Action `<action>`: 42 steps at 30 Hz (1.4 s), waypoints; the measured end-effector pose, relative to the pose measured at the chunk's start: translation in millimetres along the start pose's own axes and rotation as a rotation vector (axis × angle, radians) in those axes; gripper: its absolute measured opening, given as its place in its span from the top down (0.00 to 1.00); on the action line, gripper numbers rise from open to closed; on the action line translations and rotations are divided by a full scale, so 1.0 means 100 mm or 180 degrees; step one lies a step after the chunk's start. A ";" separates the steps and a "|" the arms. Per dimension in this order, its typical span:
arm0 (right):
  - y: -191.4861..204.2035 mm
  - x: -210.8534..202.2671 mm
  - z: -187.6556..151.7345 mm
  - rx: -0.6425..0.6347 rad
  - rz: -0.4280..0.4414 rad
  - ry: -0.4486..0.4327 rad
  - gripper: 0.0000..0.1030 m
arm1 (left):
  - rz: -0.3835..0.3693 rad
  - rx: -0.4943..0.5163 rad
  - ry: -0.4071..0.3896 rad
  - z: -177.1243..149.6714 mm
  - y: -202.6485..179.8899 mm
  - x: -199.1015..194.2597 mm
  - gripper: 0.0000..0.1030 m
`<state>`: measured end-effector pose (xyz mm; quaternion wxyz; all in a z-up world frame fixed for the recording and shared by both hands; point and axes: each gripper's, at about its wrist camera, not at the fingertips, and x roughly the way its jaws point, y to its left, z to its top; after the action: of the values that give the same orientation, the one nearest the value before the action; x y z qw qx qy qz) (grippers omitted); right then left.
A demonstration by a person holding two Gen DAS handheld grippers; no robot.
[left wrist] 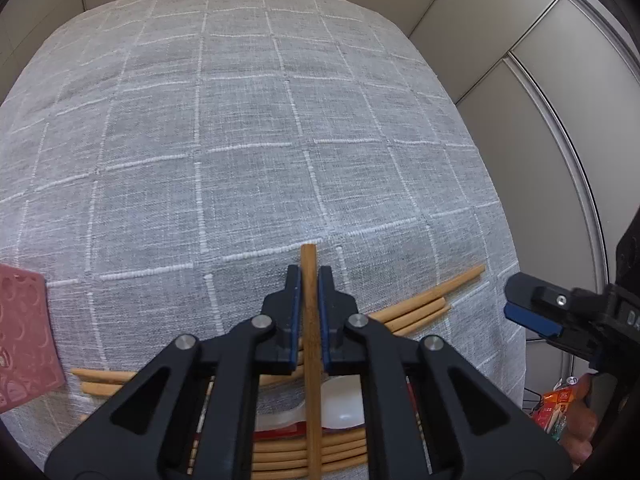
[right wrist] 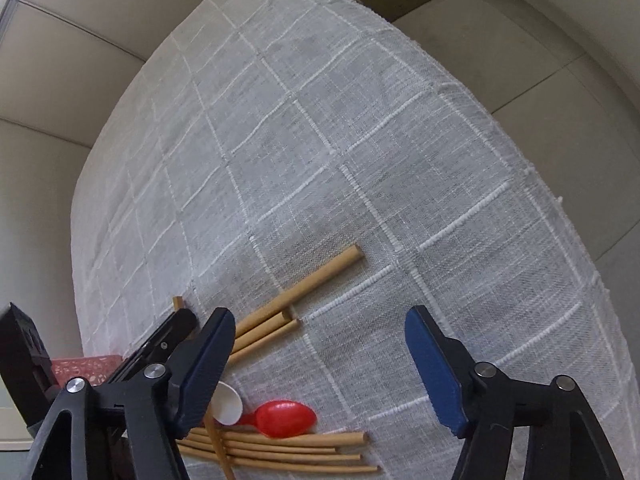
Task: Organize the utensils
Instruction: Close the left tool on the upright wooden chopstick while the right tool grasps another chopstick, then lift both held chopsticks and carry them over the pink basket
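The left gripper (left wrist: 309, 280) is clamped on a single wooden chopstick (left wrist: 310, 320), held above a worktop (left wrist: 280, 120) draped in grey checked cloth. The right gripper (right wrist: 320, 360) hangs with jaws wide apart and nothing between them. Only the right wrist view shows the red spoon (right wrist: 286, 418), lying beside the white spoon (right wrist: 226, 402), with three chopsticks (right wrist: 280, 312) fanned beyond them and at least four more (right wrist: 288, 450) below. Only the left wrist view shows a bright orange packet (left wrist: 558, 408) off the worktop's edge; its printing is too small to read. A pink perforated tray (left wrist: 24, 336) sits at the left.
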<state>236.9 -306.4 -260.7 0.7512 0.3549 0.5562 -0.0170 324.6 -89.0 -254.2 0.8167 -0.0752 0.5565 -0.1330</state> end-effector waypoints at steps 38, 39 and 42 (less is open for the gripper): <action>0.46 -0.38 -0.11 0.0303 0.0502 -0.0652 0.91 | 0.0092 -0.0084 -0.1372 -0.67 0.68 -2.18 0.92; 0.54 -0.46 -0.10 0.0206 0.0508 -0.0722 0.92 | 0.0086 -0.0079 -0.1457 -0.68 0.69 -2.28 0.92; 0.77 -0.77 -0.17 -0.0110 0.0479 -0.0998 0.93 | 0.0078 -0.0096 -0.1770 -0.68 0.74 -2.60 0.92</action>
<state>226.5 -267.9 -157.8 0.8339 0.3755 0.4043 -0.0063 181.3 62.0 -68.0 0.9384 -0.1143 0.3138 -0.0890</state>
